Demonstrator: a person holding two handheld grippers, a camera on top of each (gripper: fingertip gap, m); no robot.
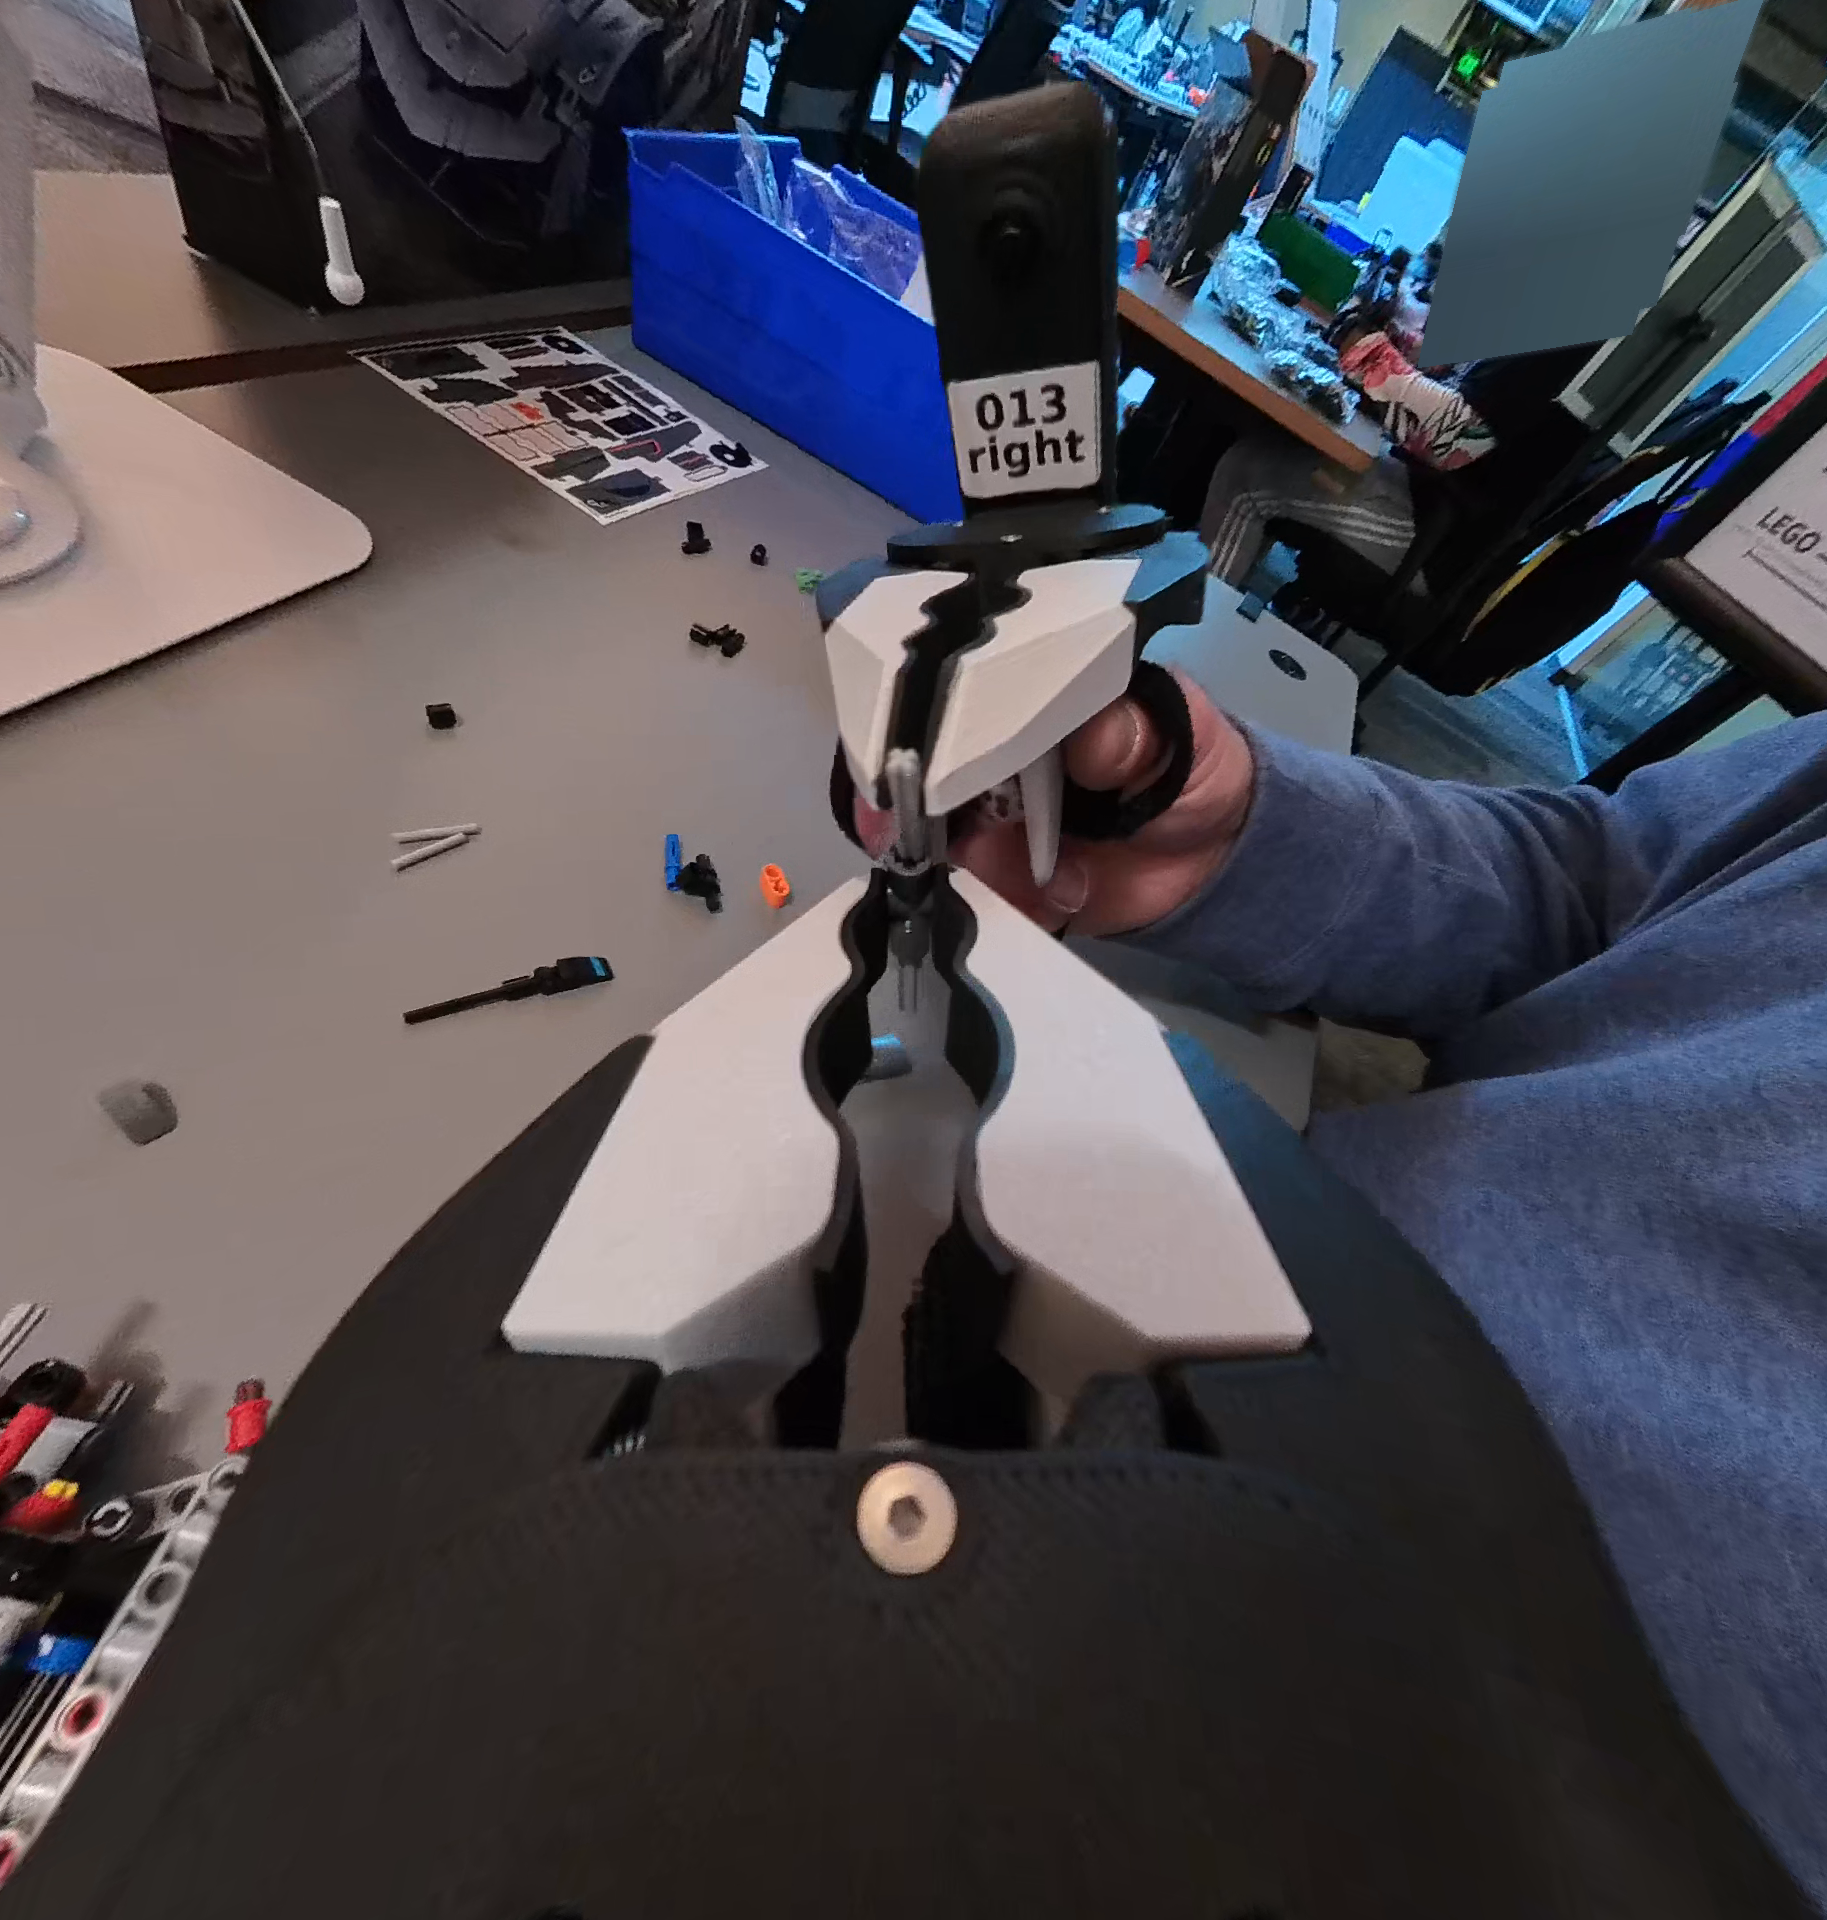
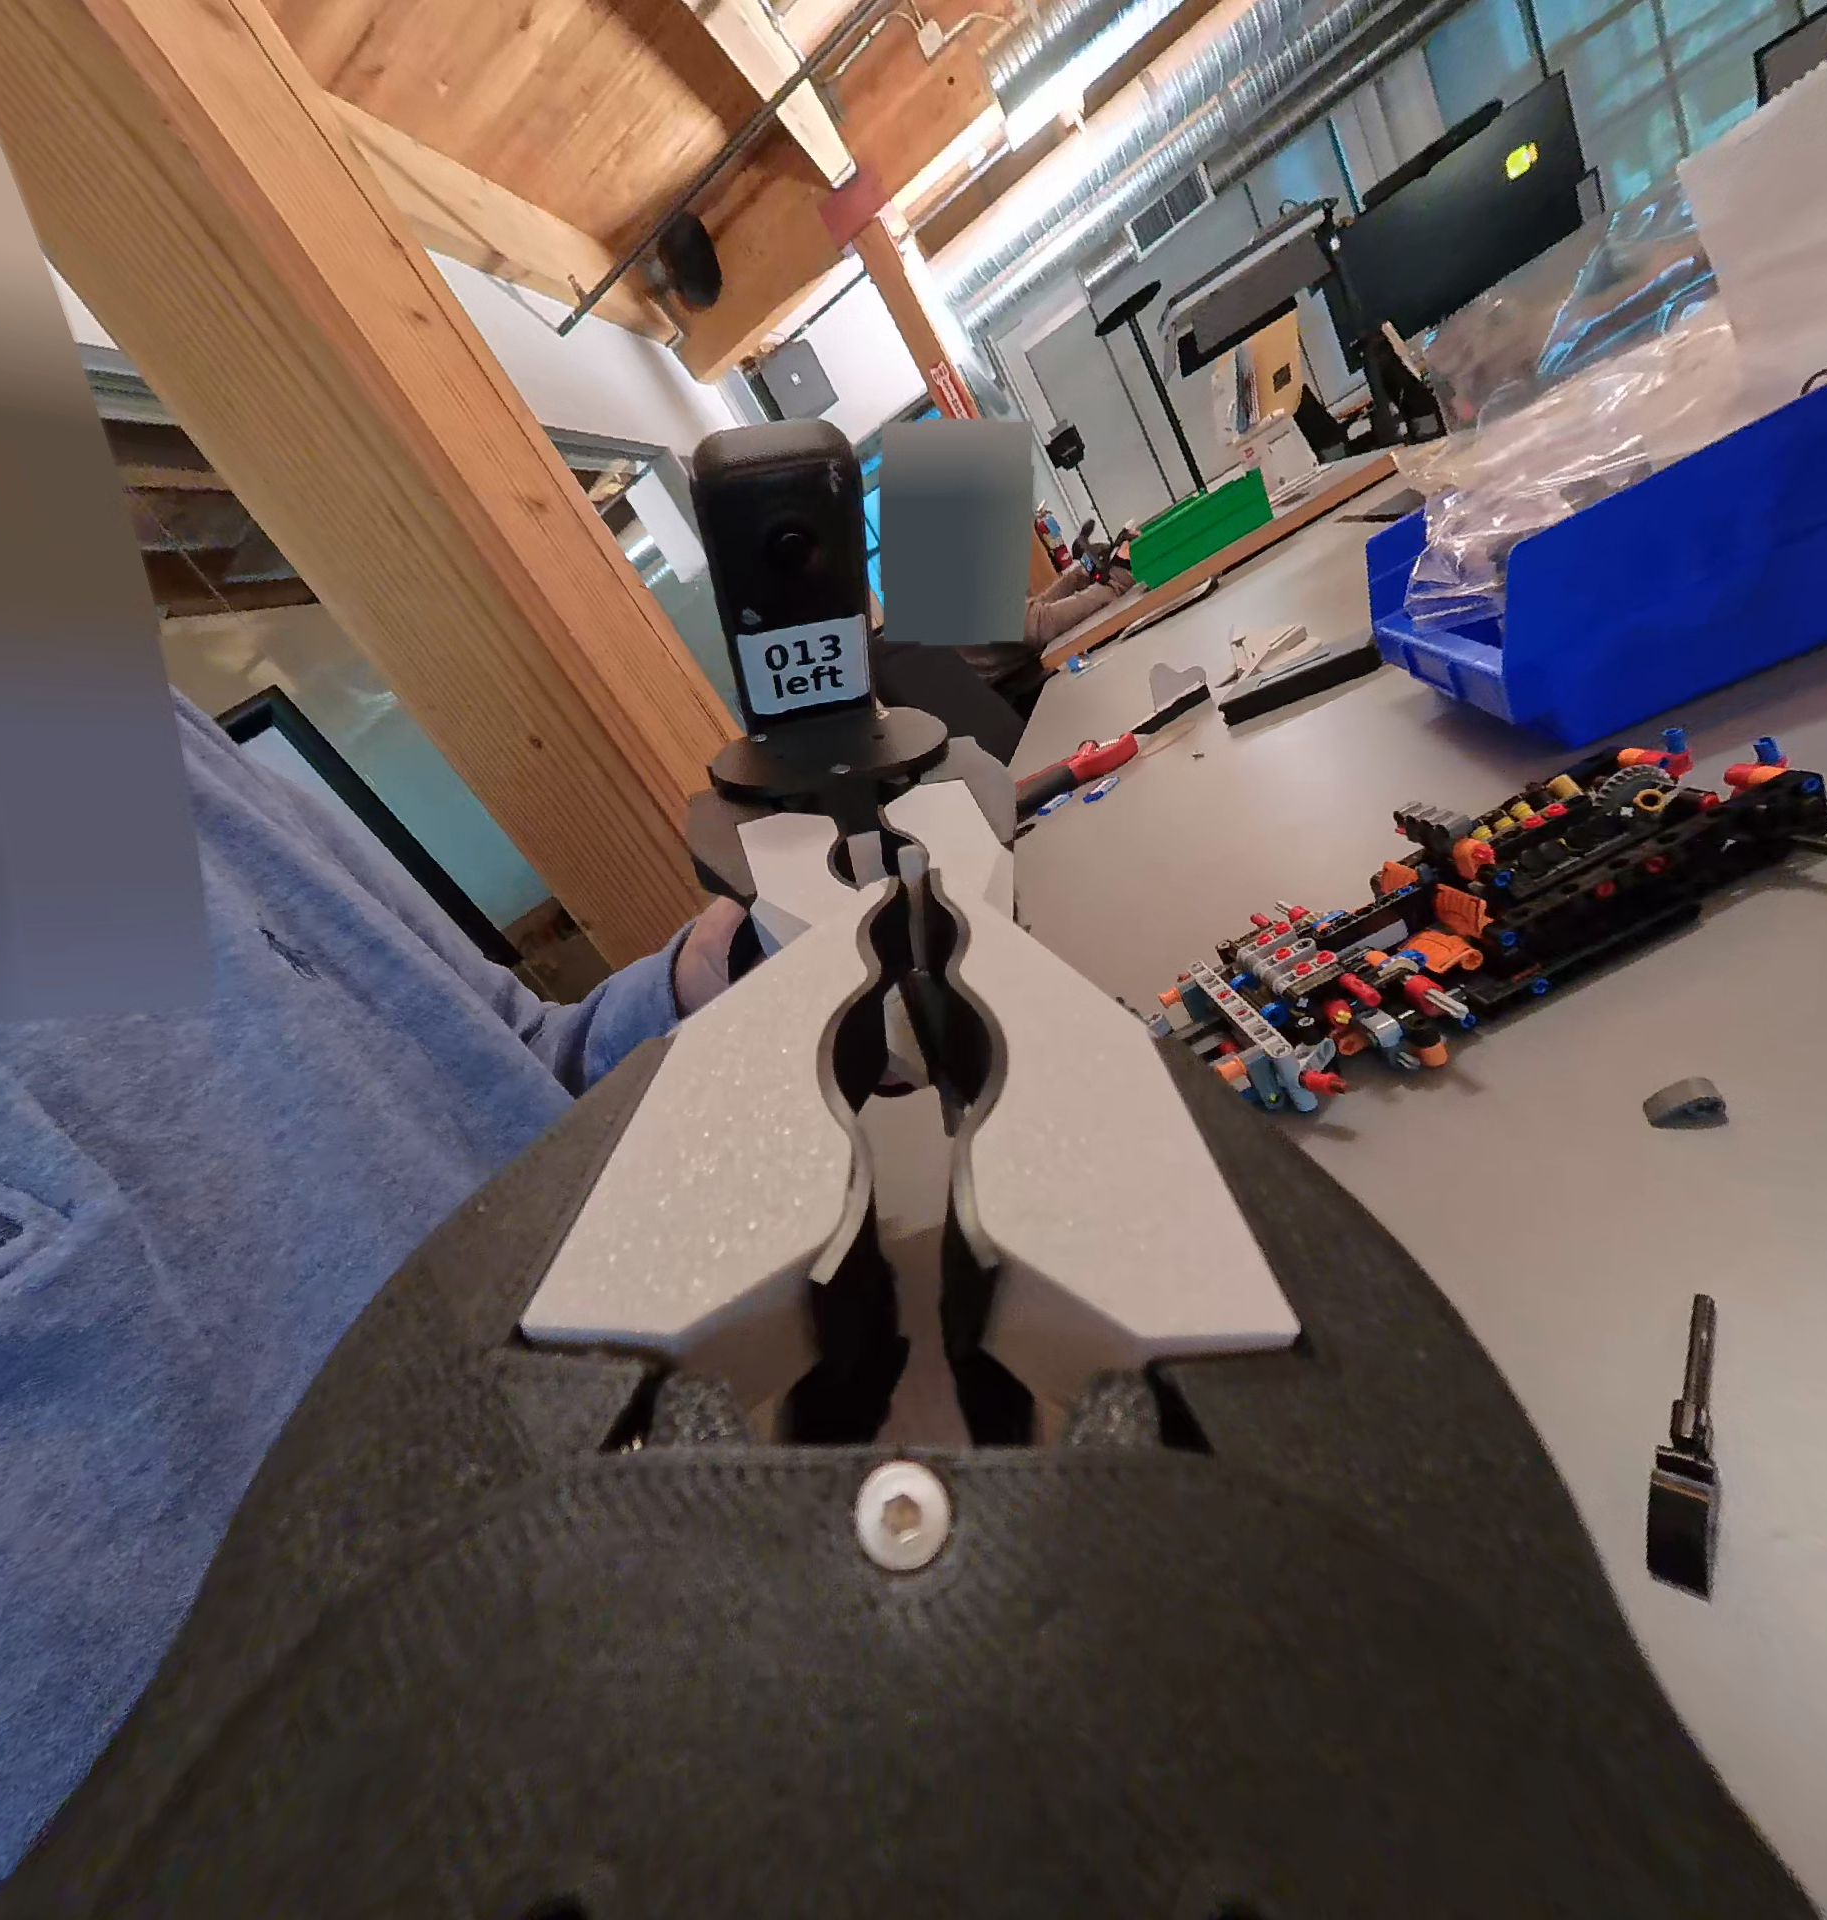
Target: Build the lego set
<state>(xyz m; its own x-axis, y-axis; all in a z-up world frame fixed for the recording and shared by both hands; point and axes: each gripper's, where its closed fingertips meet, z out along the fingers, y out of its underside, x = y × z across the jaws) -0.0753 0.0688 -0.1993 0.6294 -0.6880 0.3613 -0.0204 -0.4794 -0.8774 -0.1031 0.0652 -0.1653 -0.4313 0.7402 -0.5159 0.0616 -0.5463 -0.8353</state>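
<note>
Left hand-held gripper (image 1: 901, 935): its fingers are drawn narrow, and a small dark connector piece (image 1: 904, 914) is pinched at the tips.
Right hand-held gripper (image 2: 914, 914): closed to a narrow gap on a thin light grey axle (image 1: 901, 795); in the right wrist view the axle's pale end (image 2: 911, 862) is seen between the tips.
Meeting point: the two grippers are held tip to tip above the tabletop edge, and the axle appears to be lined up with the connector piece; whether it is already seated cannot be told.
Handling: the axle is judged light, stiff and smooth, so it is likely to slip or pivot if gripped near its end; a hold close to the joint is advised. The connector is tiny and easily dropped.
Partly built lego model (image 2: 1511, 925): laid on the grey tabletop (image 2: 1511, 1247), well apart from both grippers, to the right in the right wrist view.
Loose parts: two spare grey axles (image 1: 436, 844), an orange piece (image 1: 774, 885), and a black axle with a block end (image 1: 514, 987) are scattered on the tabletop.
Farther off: a sticker sheet (image 1: 561, 421) and a blue bin (image 1: 774, 312) holding clear bags are placed at the back.
</note>
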